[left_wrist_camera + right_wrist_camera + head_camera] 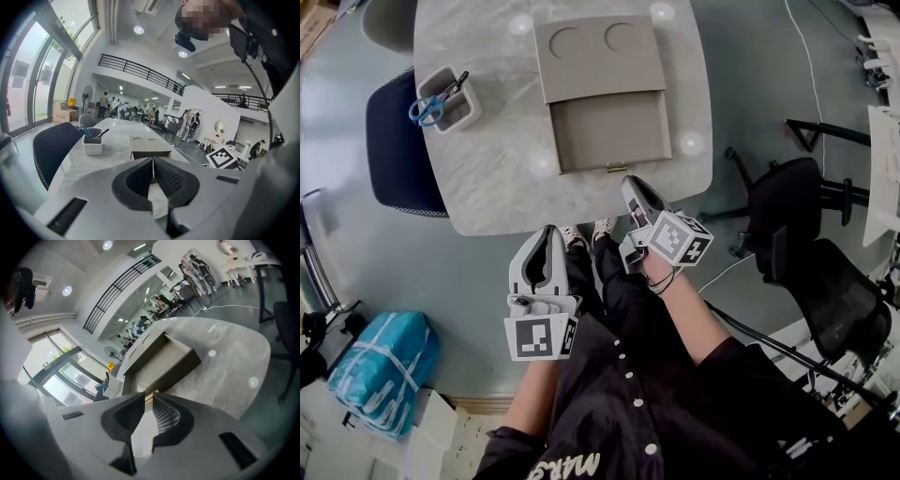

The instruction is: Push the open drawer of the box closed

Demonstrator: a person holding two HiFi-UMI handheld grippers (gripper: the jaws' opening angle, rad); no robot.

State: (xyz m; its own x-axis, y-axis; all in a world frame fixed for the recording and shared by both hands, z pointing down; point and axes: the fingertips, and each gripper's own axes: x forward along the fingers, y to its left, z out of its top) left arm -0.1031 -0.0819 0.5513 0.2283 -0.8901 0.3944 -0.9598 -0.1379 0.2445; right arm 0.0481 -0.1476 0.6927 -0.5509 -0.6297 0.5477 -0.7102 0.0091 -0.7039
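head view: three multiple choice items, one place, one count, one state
1. Where is the cup with scissors? A left of the box B in the drawer C on the box
2. Round recesses on the box top? A one B two C four
3. The drawer is: A shut B pulled out C on the floor
1 A, it stands on the table at the box's left; 2 B, two circles side by side; 3 B, it juts out toward the person.
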